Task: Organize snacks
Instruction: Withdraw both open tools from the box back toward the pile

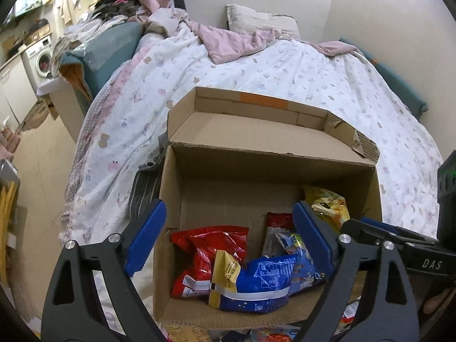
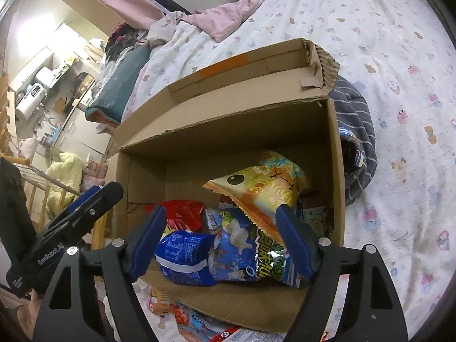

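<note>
An open cardboard box (image 1: 270, 156) stands on the bed and holds several snack bags. In the left wrist view a red bag (image 1: 208, 250), a blue bag (image 1: 265, 282) and a small yellow packet (image 1: 225, 270) lie at the near side, and a yellow bag (image 1: 330, 202) leans in the far right corner. My left gripper (image 1: 229, 208) hangs open above them, touching nothing. In the right wrist view my right gripper (image 2: 221, 209) is open over the same box (image 2: 228, 131), above the blue bag (image 2: 185, 259) and a starry blue bag (image 2: 236, 245). The yellow bag (image 2: 268, 188) rests beside its right finger, unpinched.
The box sits on a white printed duvet (image 1: 256, 65) with a pink blanket (image 1: 236, 40) and a pillow (image 1: 256, 17) behind. A dark striped cloth (image 2: 356, 131) lies against the box. More snack packets (image 2: 199, 322) lie in front of the box. A washing machine (image 1: 42, 59) stands far left.
</note>
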Available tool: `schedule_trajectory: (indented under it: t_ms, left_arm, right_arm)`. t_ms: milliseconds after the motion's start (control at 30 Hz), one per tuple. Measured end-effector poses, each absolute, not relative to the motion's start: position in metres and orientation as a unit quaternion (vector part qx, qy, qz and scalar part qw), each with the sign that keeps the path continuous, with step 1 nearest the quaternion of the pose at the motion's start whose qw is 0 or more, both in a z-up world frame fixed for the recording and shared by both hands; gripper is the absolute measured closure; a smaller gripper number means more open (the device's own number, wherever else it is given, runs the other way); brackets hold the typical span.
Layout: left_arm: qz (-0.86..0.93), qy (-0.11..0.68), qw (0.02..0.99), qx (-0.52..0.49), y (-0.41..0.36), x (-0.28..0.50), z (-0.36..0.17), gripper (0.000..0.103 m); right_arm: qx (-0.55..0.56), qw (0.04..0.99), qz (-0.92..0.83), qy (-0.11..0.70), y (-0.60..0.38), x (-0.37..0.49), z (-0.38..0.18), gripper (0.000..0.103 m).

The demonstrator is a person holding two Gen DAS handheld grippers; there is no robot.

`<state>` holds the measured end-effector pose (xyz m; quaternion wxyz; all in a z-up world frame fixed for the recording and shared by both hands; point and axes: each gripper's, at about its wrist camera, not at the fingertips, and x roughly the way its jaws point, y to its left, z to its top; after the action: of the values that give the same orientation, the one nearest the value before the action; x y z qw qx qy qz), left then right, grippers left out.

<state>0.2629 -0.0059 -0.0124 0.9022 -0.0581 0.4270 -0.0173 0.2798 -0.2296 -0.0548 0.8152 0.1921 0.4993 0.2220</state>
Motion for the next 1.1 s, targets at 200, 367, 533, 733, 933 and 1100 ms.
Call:
schedule_trajectory:
  t_ms: [200, 367, 533, 733, 933, 1100]
  left_arm:
    - [-0.003, 0.431, 0.901, -0.054, -0.005, 0.258, -0.013, 0.014]
    - [-0.003, 0.432, 0.900, -0.055, -0.004, 0.251, -0.012, 0.014]
    - [-0.003, 0.429, 0.902, -0.060, -0.002, 0.241, -0.007, 0.014]
    - [-0.005, 0.433, 0.899, -0.067, -0.002, 0.229, 0.001, 0.014]
    - [-0.026, 0.436, 0.897, -0.062, -0.004, 0.201, 0.016, 0.014]
    - [-0.022, 0.450, 0.891, -0.053, 0.003, 0.164, 0.013, 0.014]
  right_arm:
    - [0.190, 0.824, 0.222, 0.485, -0.229, 0.274, -0.043, 0.020]
    - [0.173, 0.838, 0.219, 0.469, -0.228, 0.263, -0.031, 0.015]
    - [0.171, 0.843, 0.216, 0.461, -0.233, 0.249, -0.022, 0.013]
    - [0.166, 0.846, 0.215, 0.458, -0.232, 0.237, -0.011, 0.012]
    - [0.165, 0.855, 0.222, 0.438, -0.229, 0.212, 0.003, 0.012]
    - [0.161, 0.851, 0.224, 0.448, -0.230, 0.189, -0.003, 0.012]
